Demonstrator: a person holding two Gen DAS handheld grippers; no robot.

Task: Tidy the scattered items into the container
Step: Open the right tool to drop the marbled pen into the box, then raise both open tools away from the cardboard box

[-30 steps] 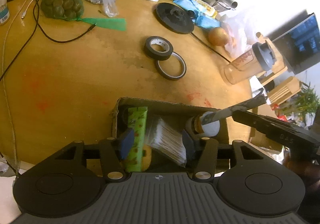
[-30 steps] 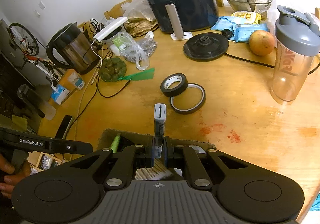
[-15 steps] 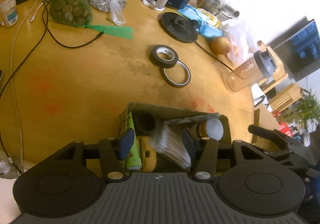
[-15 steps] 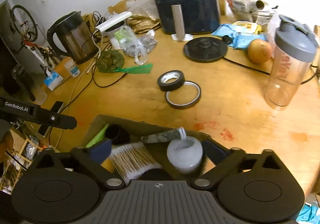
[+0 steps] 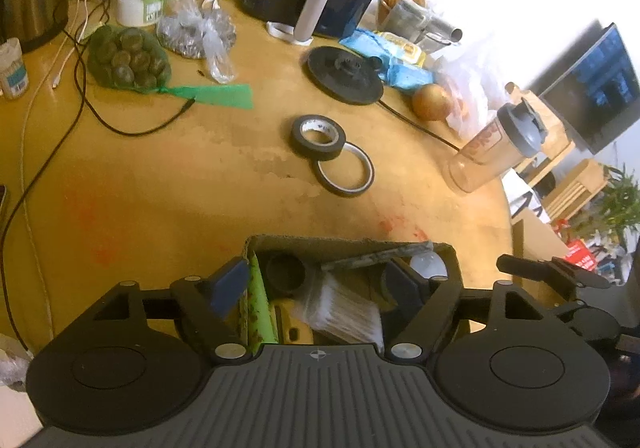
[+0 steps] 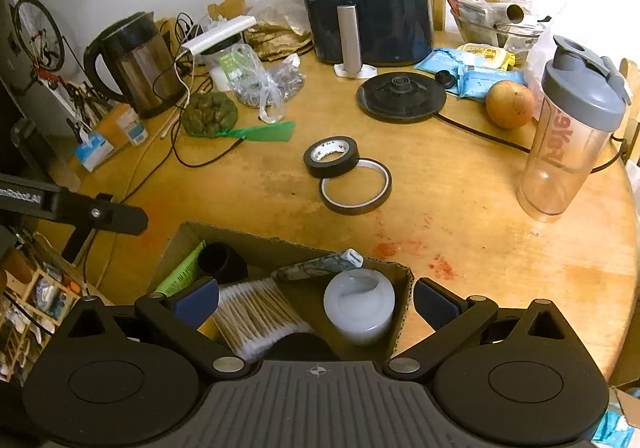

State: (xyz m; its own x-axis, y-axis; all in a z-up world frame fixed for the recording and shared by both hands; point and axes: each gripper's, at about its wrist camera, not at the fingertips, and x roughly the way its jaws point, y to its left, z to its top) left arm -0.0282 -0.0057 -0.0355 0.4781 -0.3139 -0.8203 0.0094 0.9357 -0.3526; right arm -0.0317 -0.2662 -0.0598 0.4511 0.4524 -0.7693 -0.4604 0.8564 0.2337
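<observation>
My claws have blue pads (image 6: 196,300). The brown cardboard box (image 6: 256,238) holds a green tube (image 6: 182,272), a mottled grey-green stick (image 6: 316,267) and a white jar (image 6: 358,306). On the yellowish wooden table (image 6: 460,216), smeared red, lies black tape (image 6: 331,156).

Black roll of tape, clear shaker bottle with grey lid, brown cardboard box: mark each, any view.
Black roll of tape (image 6: 330,157): right wrist view, outer wall.
Clear shaker bottle with grey lid (image 6: 560,160): right wrist view, body.
Brown cardboard box (image 6: 280,244): right wrist view, far wall.

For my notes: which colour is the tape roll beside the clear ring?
Black tape roll, white inner core; clearest in the right wrist view.
</observation>
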